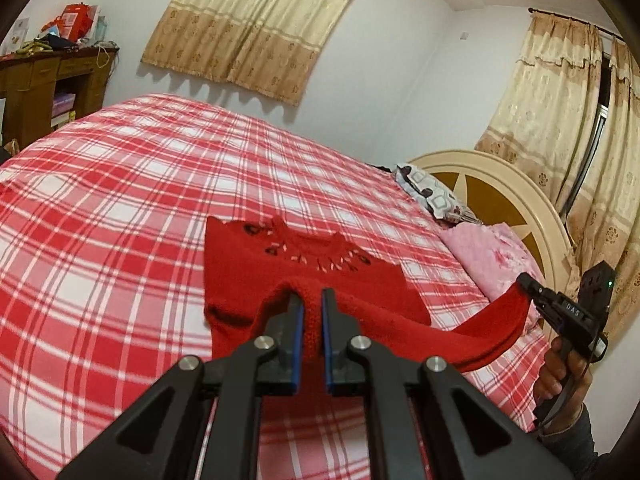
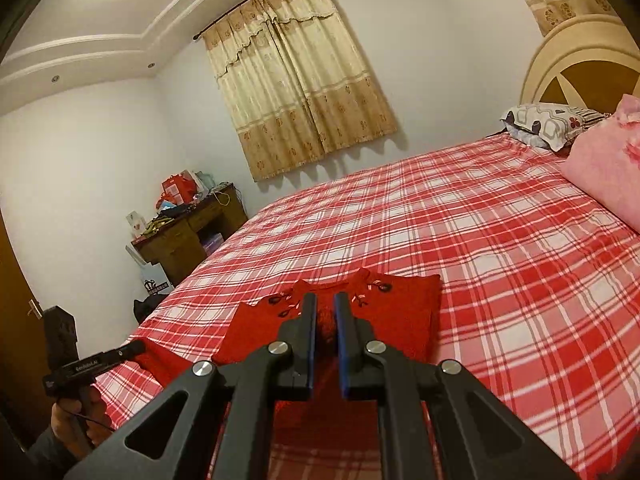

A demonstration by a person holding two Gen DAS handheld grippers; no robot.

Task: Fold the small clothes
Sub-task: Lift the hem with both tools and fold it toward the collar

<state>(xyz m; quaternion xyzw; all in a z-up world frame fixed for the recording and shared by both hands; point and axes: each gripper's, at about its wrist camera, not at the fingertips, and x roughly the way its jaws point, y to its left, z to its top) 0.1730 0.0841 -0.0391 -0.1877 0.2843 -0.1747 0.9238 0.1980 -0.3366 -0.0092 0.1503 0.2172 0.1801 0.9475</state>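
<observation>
A small red knitted sweater (image 1: 304,272) with a patterned collar lies on the plaid bed; its near hem is lifted. My left gripper (image 1: 311,296) is shut on one corner of the hem. My right gripper (image 2: 325,302) is shut on the other corner. The right gripper also shows in the left wrist view (image 1: 524,280), pulling the hem taut to the right. The left gripper shows in the right wrist view (image 2: 140,346) at lower left. The sweater in the right wrist view (image 2: 404,312) spreads beyond the fingers.
The red and white plaid bedsheet (image 1: 120,220) covers a large bed. Pink pillow (image 1: 492,252) and patterned pillow (image 1: 432,196) lie by the headboard (image 1: 500,200). A cluttered wooden desk (image 2: 188,236) stands past the bed's foot. Curtains hang on the walls.
</observation>
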